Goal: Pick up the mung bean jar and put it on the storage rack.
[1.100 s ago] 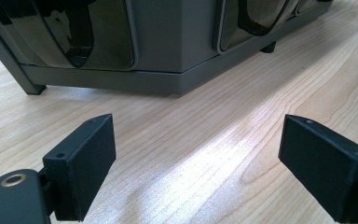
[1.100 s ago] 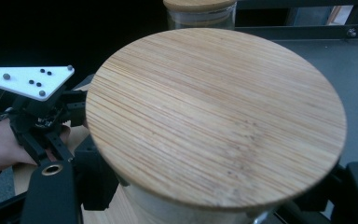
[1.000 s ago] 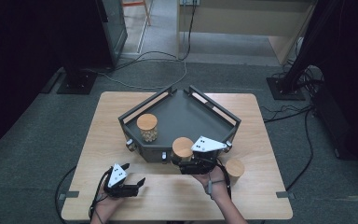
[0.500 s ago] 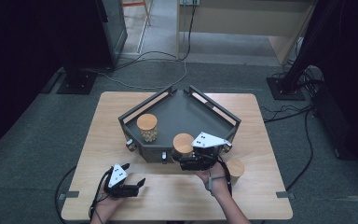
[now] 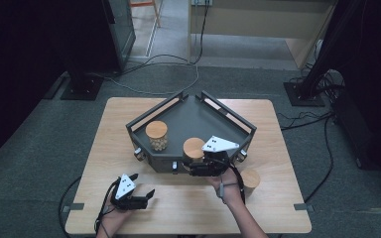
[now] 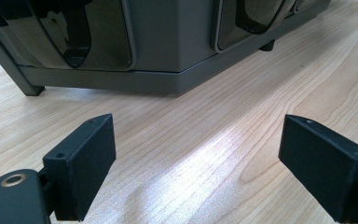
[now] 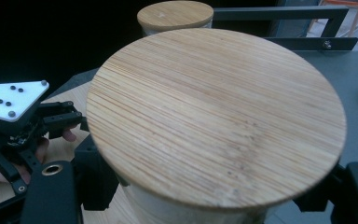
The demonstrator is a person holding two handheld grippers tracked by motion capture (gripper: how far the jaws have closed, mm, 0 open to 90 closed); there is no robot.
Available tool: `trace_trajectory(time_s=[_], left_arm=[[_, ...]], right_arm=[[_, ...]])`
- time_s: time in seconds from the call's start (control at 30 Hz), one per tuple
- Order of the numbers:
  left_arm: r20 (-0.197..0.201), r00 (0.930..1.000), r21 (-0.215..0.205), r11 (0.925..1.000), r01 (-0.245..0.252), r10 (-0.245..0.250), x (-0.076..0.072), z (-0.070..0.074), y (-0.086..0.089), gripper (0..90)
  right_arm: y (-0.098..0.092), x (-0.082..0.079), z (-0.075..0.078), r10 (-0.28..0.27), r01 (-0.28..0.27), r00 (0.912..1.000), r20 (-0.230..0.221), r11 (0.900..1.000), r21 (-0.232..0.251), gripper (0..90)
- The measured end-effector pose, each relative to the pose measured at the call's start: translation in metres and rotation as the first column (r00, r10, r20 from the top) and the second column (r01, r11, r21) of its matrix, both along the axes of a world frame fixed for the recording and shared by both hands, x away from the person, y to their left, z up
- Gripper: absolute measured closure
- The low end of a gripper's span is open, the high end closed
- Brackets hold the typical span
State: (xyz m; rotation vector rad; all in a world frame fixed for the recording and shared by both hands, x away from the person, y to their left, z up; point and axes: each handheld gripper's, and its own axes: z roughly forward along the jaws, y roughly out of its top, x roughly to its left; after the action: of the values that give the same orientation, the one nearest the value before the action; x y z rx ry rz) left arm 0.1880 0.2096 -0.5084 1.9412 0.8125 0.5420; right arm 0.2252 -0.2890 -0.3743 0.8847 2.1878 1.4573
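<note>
Now right gripper [image 5: 194,168], fingers pinching bamboo-lidded jar [image 5: 194,148], has carried it further into tray [image 5: 198,116]; left gripper [image 5: 144,195] spread, idle on bench [image 5: 278,148].

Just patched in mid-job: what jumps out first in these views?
The dark angular tray at the table's centre draws the eye. A bamboo-lidded jar stands inside it at left, and a second jar sits between the right gripper's jaws at the tray's near edge. A third jar stands on the table by the person's right wrist, while the left gripper rests open near the front edge.
</note>
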Motion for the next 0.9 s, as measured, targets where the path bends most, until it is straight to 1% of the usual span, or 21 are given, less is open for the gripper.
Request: trace_trajectory(time_s=[0.17, 0.27, 0.33, 0.4, 0.53, 0.7, 0.77, 0.9], left_arm=[[0.002, 1.0, 0.004, 1.0, 0.0, 0.0, 0.0, 0.0, -0.001, 10.8], [-0.002, 1.0, -0.002, 1.0, -0.001, 0.001, 0.0, 0.0, 0.0, 10.8], [-0.003, 1.0, -0.002, 1.0, -0.001, 0.001, 0.0, 0.0, 0.0, 10.8], [-0.002, 1.0, 0.001, 1.0, -0.001, 0.001, 0.0, 0.0, -0.001, 10.8], [-0.001, 1.0, 0.004, 1.0, 0.0, 0.0, 0.0, 0.0, -0.001, 10.8], [-0.001, 1.0, 0.005, 1.0, 0.0, 0.0, 0.0, 0.0, -0.002, 10.8], [0.0, 1.0, 0.009, 1.0, 0.002, -0.002, 0.0, 0.001, -0.002, 10.8], [-0.001, 1.0, 0.005, 1.0, 0.0, 0.0, 0.0, 0.0, -0.001, 10.8]], right_arm=[[0.0, 0.002, 0.0, -0.009, 0.009, 1.0, -0.002, 1.0, 0.002, 25.2], [0.0, 0.002, 0.0, -0.016, 0.016, 0.9999, 0.003, 1.0, 0.0, 25.2], [-0.001, 0.002, -0.001, -0.03, 0.03, 0.9995, 0.012, 1.0, 0.01, 25.2], [-0.001, 0.004, 0.0, -0.032, 0.032, 0.9995, 0.008, 0.999, 0.014, 25.2], [0.003, 0.005, 0.002, -0.032, 0.032, 0.9994, 0.013, 0.999, -0.007, 25.2], [0.004, 0.008, 0.004, -0.042, 0.042, 0.9991, 0.012, 0.999, -0.01, 25.2], [0.004, 0.01, 0.004, -0.046, 0.046, 0.9989, 0.006, 0.999, -0.003, 25.2], [0.007, 0.014, 0.006, -0.052, 0.052, 0.9986, 0.007, 0.999, -0.009, 25.2]])
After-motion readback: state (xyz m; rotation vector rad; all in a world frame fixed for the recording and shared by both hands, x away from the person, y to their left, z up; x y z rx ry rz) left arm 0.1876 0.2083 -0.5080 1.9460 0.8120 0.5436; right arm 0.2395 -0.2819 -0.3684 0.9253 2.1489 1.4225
